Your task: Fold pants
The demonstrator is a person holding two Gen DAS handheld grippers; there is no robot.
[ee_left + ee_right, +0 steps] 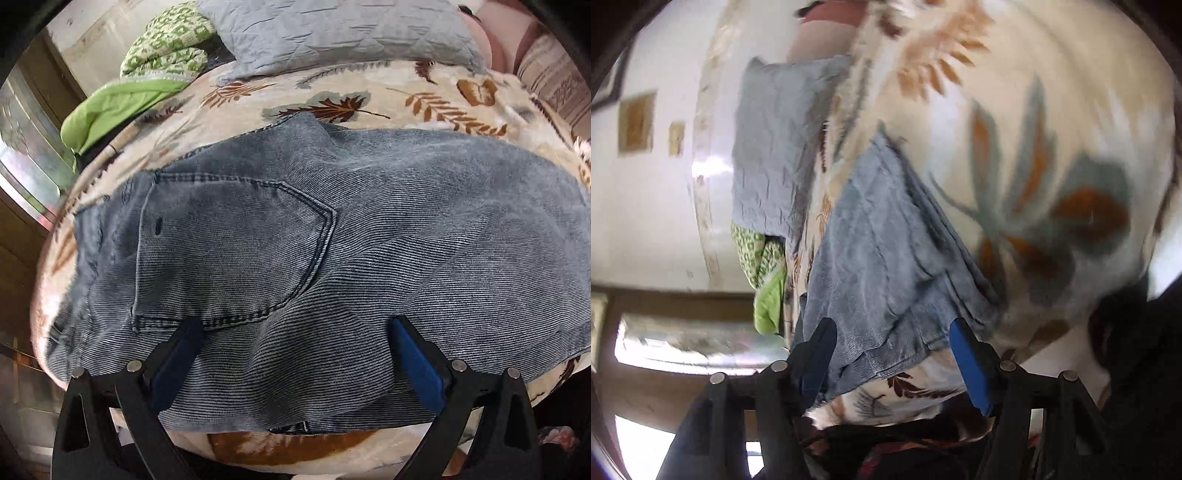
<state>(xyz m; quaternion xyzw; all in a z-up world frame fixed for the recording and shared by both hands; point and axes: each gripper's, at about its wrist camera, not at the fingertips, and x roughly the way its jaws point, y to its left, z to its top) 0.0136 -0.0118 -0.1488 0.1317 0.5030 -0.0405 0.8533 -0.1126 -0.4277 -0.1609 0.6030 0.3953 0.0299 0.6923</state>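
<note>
The blue-grey jeans lie flat on a leaf-print blanket, back pocket up, waistband to the left. My left gripper is open just above the denim near the front edge, its blue pads spread wide below the pocket. In the right wrist view the jeans appear as a long folded strip. My right gripper is open over their near end, empty. That view is blurred.
A grey quilted pillow and a green patterned cloth lie at the bed's far side, also in the right wrist view. A striped cushion sits far right. The bed's front edge is close below the left gripper.
</note>
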